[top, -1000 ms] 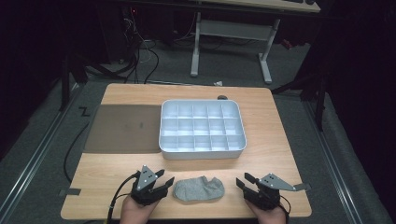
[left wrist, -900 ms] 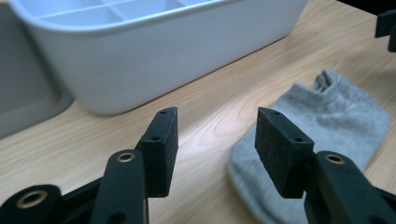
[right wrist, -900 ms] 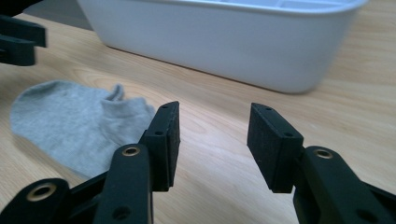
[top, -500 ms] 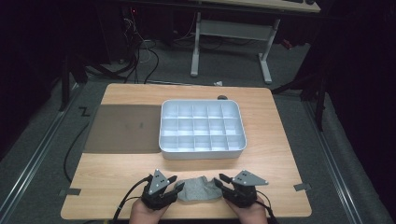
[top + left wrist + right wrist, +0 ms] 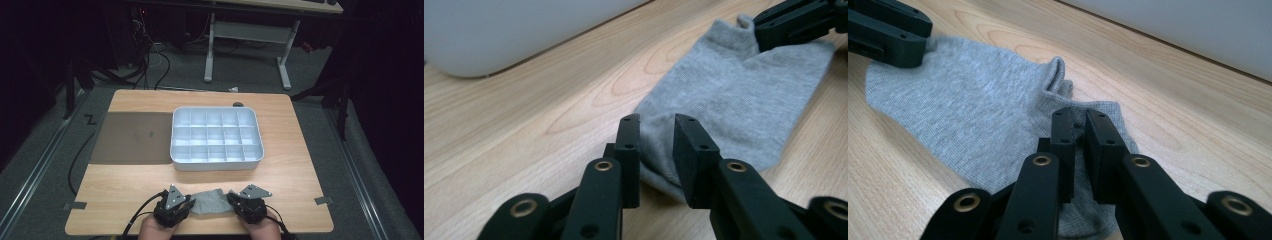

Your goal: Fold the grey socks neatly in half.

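Observation:
A grey ankle sock (image 5: 212,201) lies flat on the wooden table near its front edge, between my two grippers. My left gripper (image 5: 187,204) is at the sock's left end. In the left gripper view its jaws (image 5: 656,120) have just been closing and still stand apart, with the sock (image 5: 744,85) edge between them. My right gripper (image 5: 232,200) is at the right end. In the right gripper view its jaws (image 5: 1078,112) have just been closing and now pinch the sock (image 5: 973,100), which puckers just ahead of them.
A white tray (image 5: 216,160) with several empty compartments stands mid-table, just beyond the sock. A dark mat (image 5: 132,137) lies flat to its left. The table's front edge runs right under my hands.
Both grippers have come inward onto the sock's ends, the right one moving farther, to the left. Both pairs of jaws have narrowed, and the sock has bunched slightly.

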The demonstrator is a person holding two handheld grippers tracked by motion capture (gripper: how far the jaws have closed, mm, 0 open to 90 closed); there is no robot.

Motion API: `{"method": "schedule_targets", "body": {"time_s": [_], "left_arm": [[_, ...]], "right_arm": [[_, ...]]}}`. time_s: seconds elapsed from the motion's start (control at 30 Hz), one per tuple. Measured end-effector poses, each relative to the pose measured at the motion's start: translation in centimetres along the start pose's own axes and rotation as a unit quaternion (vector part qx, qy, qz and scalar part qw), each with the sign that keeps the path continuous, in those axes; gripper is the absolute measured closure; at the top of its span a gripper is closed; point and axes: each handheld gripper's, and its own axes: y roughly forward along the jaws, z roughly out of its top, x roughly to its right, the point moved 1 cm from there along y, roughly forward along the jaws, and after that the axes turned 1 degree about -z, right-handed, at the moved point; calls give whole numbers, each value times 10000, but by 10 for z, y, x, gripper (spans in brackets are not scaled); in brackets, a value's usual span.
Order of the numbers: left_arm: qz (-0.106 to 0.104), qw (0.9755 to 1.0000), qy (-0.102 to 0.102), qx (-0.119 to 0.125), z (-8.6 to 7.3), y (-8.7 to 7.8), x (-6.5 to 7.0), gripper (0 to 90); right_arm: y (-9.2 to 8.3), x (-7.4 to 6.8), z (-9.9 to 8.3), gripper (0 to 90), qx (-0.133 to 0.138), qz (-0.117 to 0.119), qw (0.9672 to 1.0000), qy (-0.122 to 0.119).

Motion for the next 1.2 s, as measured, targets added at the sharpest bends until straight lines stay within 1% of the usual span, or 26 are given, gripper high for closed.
{"method": "schedule_targets", "body": {"time_s": [0.03,0.07,0.1,0.13,0.17,0.2,0.27,0.3,0.33,0.43,0.53,0.63,0.67,0.7,0.77,0.8,0.83,0.87,0.9,1.0,1.1,1.2], "left_arm": [[31,10000,-42,32,-1,-1,0,719],[79,9999,-83,38,-1,-2,-1,675],[79,9999,-83,38,-1,-2,-1,631],[114,9998,-155,63,-2,-3,-3,631],[114,9996,-238,90,-2,-3,-4,602],[42,9993,-351,79,-3,-3,-5,582],[-64,9990,-431,19,-3,-2,-5,572],[-93,9989,-466,-16,-2,0,-4,575],[-124,9989,-456,-72,-2,0,-4,599],[-183,9986,-482,-82,-2,2,-1,666],[-225,9983,-530,-31,-2,3,1,772],[-229,9982,-549,-7,-1,2,1,814],[-183,9982,-564,43,-1,2,1,826],[-167,9982,-567,55,-1,1,1,831],[-133,9984,-545,83,-2,1,2,841],[-127,9984,-539,90,-2,1,2,844],[-127,9984,-539,90,-2,1,2,844],[-109,9985,-527,111,-1,1,3,846],[-98,9985,-526,121,-1,1,3,847],[-72,9984,-526,174,-1,0,4,848],[-73,9985,-516,183,-1,1,5,848],[-77,9984,-519,193,-1,0,4,848]], "right_arm": [[0,0,0,837,-7,-10,10000,-17],[-1,0,-1,831,4,-10,10000,-16],[-1,0,-1,831,4,-10,10000,-16],[-1,0,-1,826,17,-4,10000,-12],[-1,0,-2,815,31,1,10000,11],[-1,0,-2,808,43,-3,10000,15],[-1,1,-2,803,50,-24,10000,1],[-2,1,-2,802,46,-26,10000,1],[-2,2,-3,801,57,-10,10000,4],[-2,2,-3,796,64,-10,10000,-4],[-2,2,-3,786,78,-5,10000,8],[-3,2,-3,761,96,-1,9999,41],[-10,4,-2,738,239,-14,9996,165],[-14,5,-2,731,289,-43,9993,220],[-23,8,-3,699,378,-104,9984,403],[-28,12,-5,663,404,-89,9977,528],[-28,12,-5,663,404,-89,9977,528],[-31,16,-8,585,373,78,9964,762],[-31,17,-9,573,355,111,9959,825],[-28,15,-13,524,224,211,9950,952],[-26,12,-17,509,113,201,9948,995],[-26,12,-20,510,91,171,9949,993]]}}
